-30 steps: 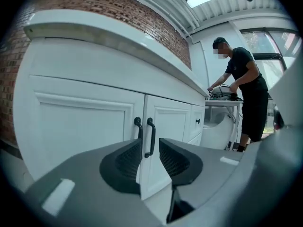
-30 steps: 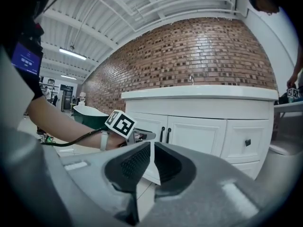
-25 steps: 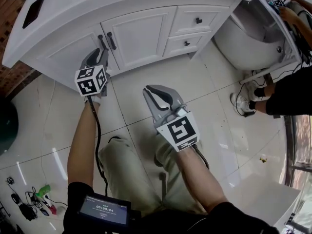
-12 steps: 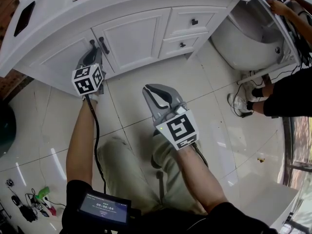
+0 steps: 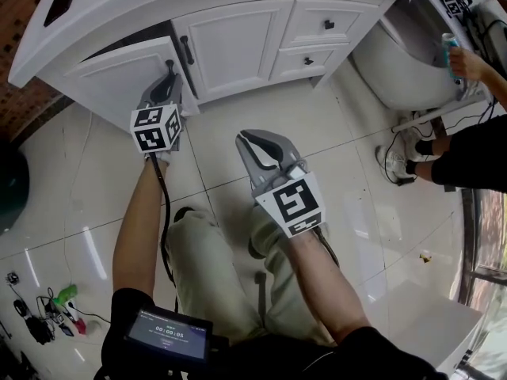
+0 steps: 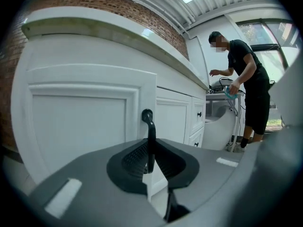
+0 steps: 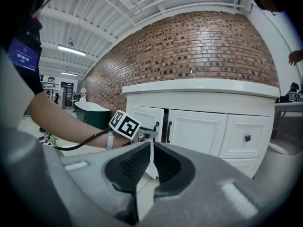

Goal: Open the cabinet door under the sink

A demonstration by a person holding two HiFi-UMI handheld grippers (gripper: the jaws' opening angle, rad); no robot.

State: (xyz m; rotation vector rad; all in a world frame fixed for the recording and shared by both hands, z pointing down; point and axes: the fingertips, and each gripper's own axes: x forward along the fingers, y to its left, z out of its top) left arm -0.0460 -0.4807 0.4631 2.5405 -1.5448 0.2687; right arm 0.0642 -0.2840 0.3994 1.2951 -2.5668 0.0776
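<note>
Head view, vanity cabinet: white, across the top of the frame, above a pale tiled floor.
Head view, cabinet door: left one of a pair, standing ajar with a dark gap along its upper edge.
Head view, right door: flush with the cabinet front, its own black pull unheld.
Head view, left hand-held gripper: at the free edge of the ajar door, on the black handle.
Head view, right hand-held gripper: over the floor, well apart from the cabinet.
Head view, drawers: two, stacked right of the doors, each with a dark knob.
Head view, bystander: at the right edge, in dark clothes.
Left gripper view, jaws: closing, with the handle upright between the pads and both pads against its sides.
Left gripper view, door panel: fills the left half of the frame, just behind the handle.
Right gripper view, jaws: tips together, nothing between them.
Right gripper view, beyond the jaws: left hand-held gripper with its marker cube at the handle, a dark slit between the two doors, a brick wall above.
</note>
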